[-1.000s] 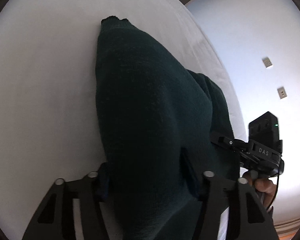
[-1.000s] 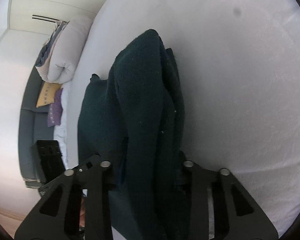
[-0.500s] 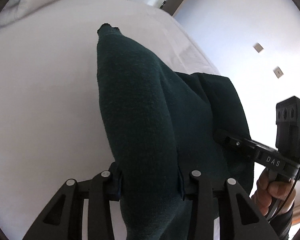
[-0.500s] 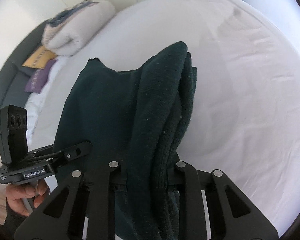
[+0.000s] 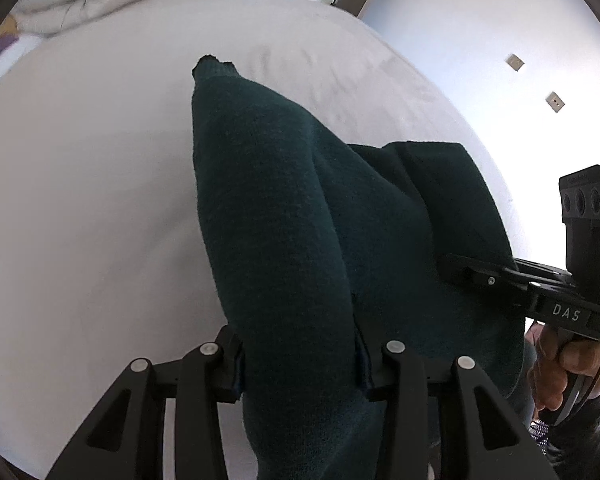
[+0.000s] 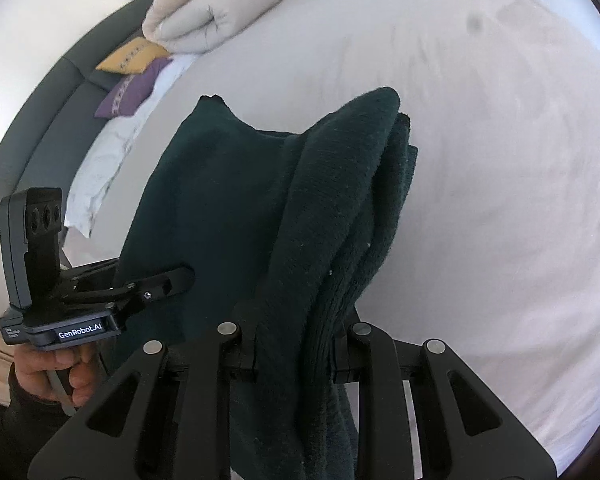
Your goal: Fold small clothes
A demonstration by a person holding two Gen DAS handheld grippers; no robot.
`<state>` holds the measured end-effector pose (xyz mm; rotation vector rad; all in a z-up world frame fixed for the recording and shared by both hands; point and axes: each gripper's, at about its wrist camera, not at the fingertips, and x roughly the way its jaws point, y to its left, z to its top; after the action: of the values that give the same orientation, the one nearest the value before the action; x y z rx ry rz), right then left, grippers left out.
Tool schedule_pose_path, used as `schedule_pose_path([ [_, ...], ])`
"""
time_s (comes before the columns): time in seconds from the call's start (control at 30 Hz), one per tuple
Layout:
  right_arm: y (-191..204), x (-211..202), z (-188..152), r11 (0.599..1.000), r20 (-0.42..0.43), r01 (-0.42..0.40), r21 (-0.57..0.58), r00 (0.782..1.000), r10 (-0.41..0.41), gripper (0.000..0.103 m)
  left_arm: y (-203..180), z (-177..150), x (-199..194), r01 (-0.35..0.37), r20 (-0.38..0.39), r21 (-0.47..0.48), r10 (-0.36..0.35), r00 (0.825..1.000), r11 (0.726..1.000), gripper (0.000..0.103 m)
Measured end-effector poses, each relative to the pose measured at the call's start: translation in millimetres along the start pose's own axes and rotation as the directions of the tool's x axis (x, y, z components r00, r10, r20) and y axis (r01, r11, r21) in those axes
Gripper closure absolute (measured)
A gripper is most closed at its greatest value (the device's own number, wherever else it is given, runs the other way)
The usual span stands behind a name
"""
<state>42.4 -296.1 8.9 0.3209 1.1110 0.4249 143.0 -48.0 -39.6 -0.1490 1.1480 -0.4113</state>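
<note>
Both tools are clamped on one dark green knitted garment [image 5: 284, 208], which hangs between them above a white bed [image 5: 80, 208]. The left hand-held gripper [image 5: 300, 360] has its jaws closed on a thick bunched edge; the cloth runs forward from it to a far corner that seems to touch the sheet. To its right the right hand-held gripper [image 5: 476, 276] pinches the other end of the same edge. In the right wrist view that tool [image 6: 296, 340] bites on several stacked layers, while the rest of the garment [image 6: 220, 200] spreads flat toward the left hand-held gripper [image 6: 156, 284] beside it.

This looks like the middle of a fold: the near edge is lifted, already doubled on the right side. The next move probably calls for carrying both grips forward together, at equal height, laying the held edge over the far part before letting go. Uneven travel would skew the fold.
</note>
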Motion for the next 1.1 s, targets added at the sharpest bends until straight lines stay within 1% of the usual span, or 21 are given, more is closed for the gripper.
schedule_pose_path([
  [0.07,-1.8,13.3,-11.1,1.000,-0.007,0.005,0.022,1.000,-0.005,0.083,3.3,-8.3,13.2,0.001,-0.001,-0.002,-0.001,1.000,1.000,0.058],
  [0.13,-17.0,26.4,-19.2,0.999,-0.011,0.000,0.048,1.000,0.000,0.083,2.5,-11.7,25.8,-0.001,-0.002,-0.004,0.001,1.000,1.000,0.055],
  [0.2,-38.5,38.0,-26.6,0.993,-0.022,-0.032,0.111,0.999,0.034,0.082,2.8,-13.3,28.7,0.008,0.014,-0.027,-0.008,1.000,1.000,0.054],
  [0.23,-46.5,43.3,-29.2,0.987,-0.021,-0.062,0.145,0.998,0.065,0.082,4.3,-15.9,28.7,0.009,0.019,-0.029,-0.008,1.000,1.000,0.052],
  [0.27,-47.4,57.7,-23.5,0.985,-0.019,-0.072,0.158,0.997,0.076,0.082,3.6,-17.7,29.3,0.006,0.025,-0.030,-0.005,1.000,1.000,0.050],
  [0.3,-54.1,59.8,-25.0,0.983,-0.017,-0.084,0.166,0.996,0.088,0.081,3.5,-20.0,30.9,-0.001,0.029,-0.029,0.001,1.000,1.000,0.049],
  [0.37,-57.7,70.0,-29.5,0.986,-0.013,-0.081,0.148,0.996,0.084,0.080,5.7,-25.9,34.6,-0.009,0.036,-0.041,0.010,0.999,0.999,0.045],
  [0.43,-63.0,75.1,-32.7,0.987,-0.008,-0.083,0.137,0.996,0.085,0.080,4.7,-24.2,38.2,-0.012,0.042,-0.055,0.014,0.999,0.998,0.043],
  [0.53,-76.7,77.4,-36.2,0.981,-0.008,-0.115,0.156,0.993,0.118,0.080,0.2,-24.8,40.1,-0.050,0.053,-0.043,0.052,0.997,0.998,0.040],
  [0.67,-85.8,86.4,-32.6,0.982,-0.002,-0.131,0.133,0.991,0.132,0.080,-7.9,-28.6,41.9,-0.118,0.072,-0.011,0.118,0.990,0.993,0.038],
  [0.7,-83.7,86.9,-23.0,0.983,-0.002,-0.131,0.132,0.991,0.133,0.080,-6.8,-30.4,41.9,-0.125,0.075,-0.011,0.126,0.989,0.992,0.038],
  [0.8,-88.5,85.4,-24.5,0.982,0.005,-0.134,0.133,0.991,0.134,0.080,-6.8,-31.7,40.9,-0.143,0.088,-0.011,0.143,0.986,0.990,0.037],
  [0.9,-89.2,78.2,-26.1,0.980,0.009,-0.133,0.146,0.991,0.133,0.076,-6.6,-33.4,40.7,-0.149,0.097,-0.017,0.150,0.984,0.989,0.036],
  [0.97,-89.1,62.7,-31.0,0.980,0.019,-0.107,0.166,0.994,0.105,0.068,-4.8,-35.2,40.5,-0.150,0.101,-0.024,0.151,0.983,0.988,0.035],
  [1.0,-87.9,56.7,-31.6,0.982,0.025,-0.084,0.171,0.996,0.081,0.065,-3.9,-36.3,40.2,-0.149,0.105,-0.029,0.151,0.983,0.988,0.035],
  [1.03,-86.5,42.7,-33.2,0.983,0.054,-0.045,0.180,0.998,0.036,0.064,-3.1,-37.6,39.9,-0.149,0.110,-0.032,0.151,0.982,0.988,0.034],
  [1.1,-82.3,23.9,-35.5,0.981,0.099,-0.026,0.193,0.995,0.007,0.064,-3.2,-39.3,39.6,-0.153,0.117,-0.033,0.155,0.981,0.988,0.034],
])
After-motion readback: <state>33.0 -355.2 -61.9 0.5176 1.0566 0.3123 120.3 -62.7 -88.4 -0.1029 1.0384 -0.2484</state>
